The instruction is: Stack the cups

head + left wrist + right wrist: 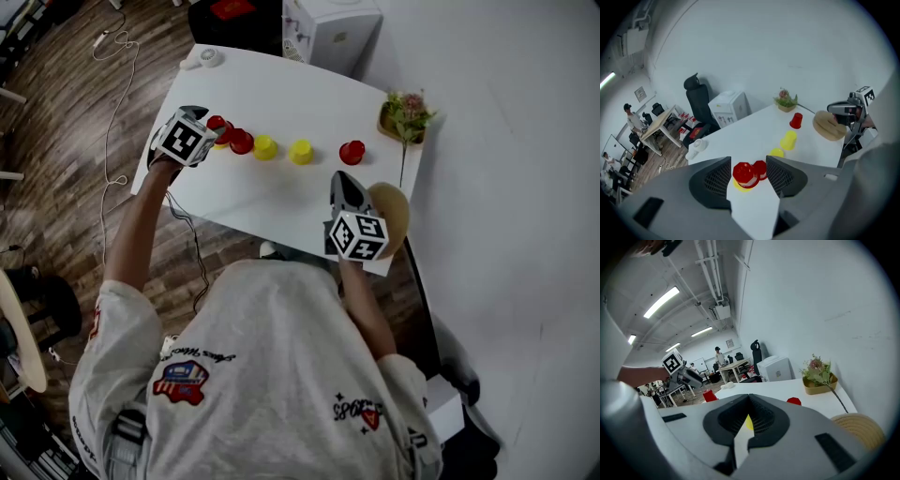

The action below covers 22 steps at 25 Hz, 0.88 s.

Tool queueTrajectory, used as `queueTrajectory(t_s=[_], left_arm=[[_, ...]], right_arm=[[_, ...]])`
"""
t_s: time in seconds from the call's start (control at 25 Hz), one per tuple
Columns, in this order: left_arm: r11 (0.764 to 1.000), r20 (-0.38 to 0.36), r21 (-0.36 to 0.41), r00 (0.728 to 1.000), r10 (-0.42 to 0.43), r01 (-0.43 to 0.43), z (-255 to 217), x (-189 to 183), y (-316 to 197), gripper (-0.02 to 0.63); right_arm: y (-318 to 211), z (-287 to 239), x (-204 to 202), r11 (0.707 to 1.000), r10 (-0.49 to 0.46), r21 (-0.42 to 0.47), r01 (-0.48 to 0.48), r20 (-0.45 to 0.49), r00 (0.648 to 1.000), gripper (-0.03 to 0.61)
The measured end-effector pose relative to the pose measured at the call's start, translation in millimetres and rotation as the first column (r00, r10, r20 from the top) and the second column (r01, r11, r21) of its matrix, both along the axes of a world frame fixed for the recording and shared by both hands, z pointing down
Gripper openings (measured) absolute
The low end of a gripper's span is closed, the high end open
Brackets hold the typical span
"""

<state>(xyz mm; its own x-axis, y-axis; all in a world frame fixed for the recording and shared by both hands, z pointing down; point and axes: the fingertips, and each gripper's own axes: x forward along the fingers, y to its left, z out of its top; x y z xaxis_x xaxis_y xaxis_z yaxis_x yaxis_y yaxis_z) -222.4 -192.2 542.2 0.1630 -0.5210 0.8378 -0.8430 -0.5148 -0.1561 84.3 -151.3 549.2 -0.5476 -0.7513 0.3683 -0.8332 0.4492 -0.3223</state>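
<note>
I'm holding the left gripper [749, 165] with jaws released, the red cup [743, 172] sitting loose between them atop a yellow cup [740, 186]; the right gripper [749, 404] jaws are pinching nothing.

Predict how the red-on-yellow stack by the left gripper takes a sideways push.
The stack probably slides rather than tips: it looks squat, on a smooth table. It is likely very light, being small plastic cups, so a nudge could also shove the red cup right beside it. The top cup may pop off if clipped high; it seems loosely nested.
</note>
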Motion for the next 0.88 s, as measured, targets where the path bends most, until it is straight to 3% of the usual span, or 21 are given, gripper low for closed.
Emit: queueTrajectory(t_s=[0.12, 0.24, 0.4, 0.68, 0.88], left_arm=[[0.993, -0.072, 0.118, 0.997, 0.02, -0.011, -15.9, 21.6, 1.4, 0.229], [0.984, -0.122, 0.178, 0.991, 0.048, -0.026, -16.1, 41.9, 7.9, 0.229], [0.981, -0.195, 0.19, 0.979, 0.068, -0.03, -3.6, 72.7, 16.2, 0.229], [0.98, -0.343, 0.194, 0.933, 0.112, -0.046, 9.8, 161.5, 15.6, 0.229], [0.987, -0.369, 0.16, 0.929, 0.034, 0.027, 39.2, 209.9, 2.5, 0.229]], right_arm=[[4.6, -3.8, 1.6, 1.0, 0.008, 0.004, -0.008, 0.0, 1.0, 0.0], [12.6, -9.6, 4.4, 1.0, 0.025, 0.009, -0.025, -0.005, 1.0, 0.0], [20.1, -16.0, 16.2, 0.999, 0.049, 0.019, -0.049, -0.019, 0.999, 0.0], [17.4, -21.8, 53.6, 0.998, 0.063, 0.018, -0.062, -0.048, 0.997, 0.0], [3.6, -35.5, 82.5, 0.998, 0.049, 0.029, -0.047, -0.049, 0.998, 0.0]])
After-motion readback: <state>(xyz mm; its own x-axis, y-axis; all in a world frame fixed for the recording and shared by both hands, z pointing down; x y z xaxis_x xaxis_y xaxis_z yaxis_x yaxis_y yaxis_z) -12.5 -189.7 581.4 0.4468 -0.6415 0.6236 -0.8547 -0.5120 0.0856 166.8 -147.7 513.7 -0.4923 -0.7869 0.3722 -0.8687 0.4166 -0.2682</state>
